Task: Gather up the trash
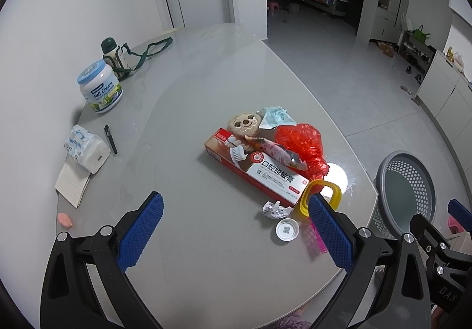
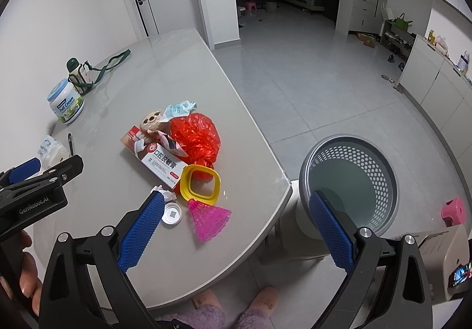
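A pile of trash lies near the table's right edge: a red toothpaste box [image 1: 253, 166] [image 2: 153, 156], a red plastic bag [image 1: 301, 143] [image 2: 197, 137], a snack wrapper [image 1: 280, 153], a crumpled paper [image 1: 275, 209] [image 2: 165, 192], a white cap [image 1: 287, 229] [image 2: 172, 213], a yellow ring [image 1: 324, 196] [image 2: 201, 183] and a pink shuttlecock [image 2: 211, 218]. A grey perforated bin [image 1: 405, 190] [image 2: 351, 178] stands on the floor beside the table. My left gripper [image 1: 236, 231] is open and empty above the table, short of the pile. My right gripper [image 2: 236, 231] is open and empty over the table's edge.
A milk powder can [image 1: 100, 87], a green-capped bottle with strap [image 1: 113, 53], a tissue pack [image 1: 85, 149], a black pen [image 1: 110, 138], a notepad [image 1: 72, 184] and a pink lump [image 1: 65, 219] sit at the table's left. A sloth toy [image 1: 243, 122] lies in the pile. A pink stool [image 2: 454, 211] stands on the floor.
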A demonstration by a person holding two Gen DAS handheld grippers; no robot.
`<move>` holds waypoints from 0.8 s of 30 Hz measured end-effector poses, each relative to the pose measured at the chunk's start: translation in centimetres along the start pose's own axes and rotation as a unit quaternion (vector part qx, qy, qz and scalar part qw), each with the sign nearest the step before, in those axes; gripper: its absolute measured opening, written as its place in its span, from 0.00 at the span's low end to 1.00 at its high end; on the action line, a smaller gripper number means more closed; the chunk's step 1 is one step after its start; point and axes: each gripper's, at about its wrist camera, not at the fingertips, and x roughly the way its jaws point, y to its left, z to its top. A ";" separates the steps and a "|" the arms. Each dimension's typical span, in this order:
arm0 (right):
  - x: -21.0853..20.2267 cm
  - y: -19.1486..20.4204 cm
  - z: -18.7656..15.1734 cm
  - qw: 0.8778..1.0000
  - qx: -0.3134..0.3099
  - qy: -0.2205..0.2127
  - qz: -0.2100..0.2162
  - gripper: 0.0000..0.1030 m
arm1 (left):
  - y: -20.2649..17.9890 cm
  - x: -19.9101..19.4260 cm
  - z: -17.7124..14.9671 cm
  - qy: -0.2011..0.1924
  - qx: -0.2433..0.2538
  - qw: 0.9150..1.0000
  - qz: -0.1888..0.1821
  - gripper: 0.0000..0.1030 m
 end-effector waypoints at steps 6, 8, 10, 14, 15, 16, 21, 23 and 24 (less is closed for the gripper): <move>2.9 0.0 -1.2 1.000 -0.003 0.026 0.011 0.91 | 1.3 2.2 -1.4 0.023 -0.009 1.000 0.006 0.94; 4.1 0.2 -1.7 0.999 -0.010 0.036 0.015 0.91 | 1.8 3.3 -2.1 0.036 -0.014 0.999 0.009 0.94; 5.7 0.3 -2.4 0.999 -0.016 0.048 0.020 0.91 | 2.1 4.2 -2.9 0.045 -0.017 0.999 0.009 0.94; 8.8 0.6 -3.4 0.997 -0.019 0.072 0.029 0.91 | 2.3 6.2 -4.7 0.064 -0.016 0.998 0.006 0.94; 9.7 0.7 -3.7 0.996 -0.022 0.077 0.029 0.91 | 2.3 6.7 -5.0 0.067 -0.016 0.998 0.005 0.94; 10.2 0.8 -3.8 0.996 -0.025 0.080 0.030 0.91 | 2.3 7.2 -5.4 0.073 -0.017 0.997 0.003 0.94; 13.4 1.3 -4.0 0.995 -0.042 0.086 0.036 0.91 | 2.0 9.4 -6.9 0.085 -0.021 0.996 0.000 0.94; 14.3 1.5 -3.9 0.994 -0.048 0.086 0.039 0.91 | 1.8 9.9 -7.2 0.084 -0.023 0.996 0.001 0.94; 14.8 1.7 -3.9 0.994 -0.053 0.087 0.041 0.91 | 1.7 10.1 -7.3 0.084 -0.025 0.996 0.002 0.94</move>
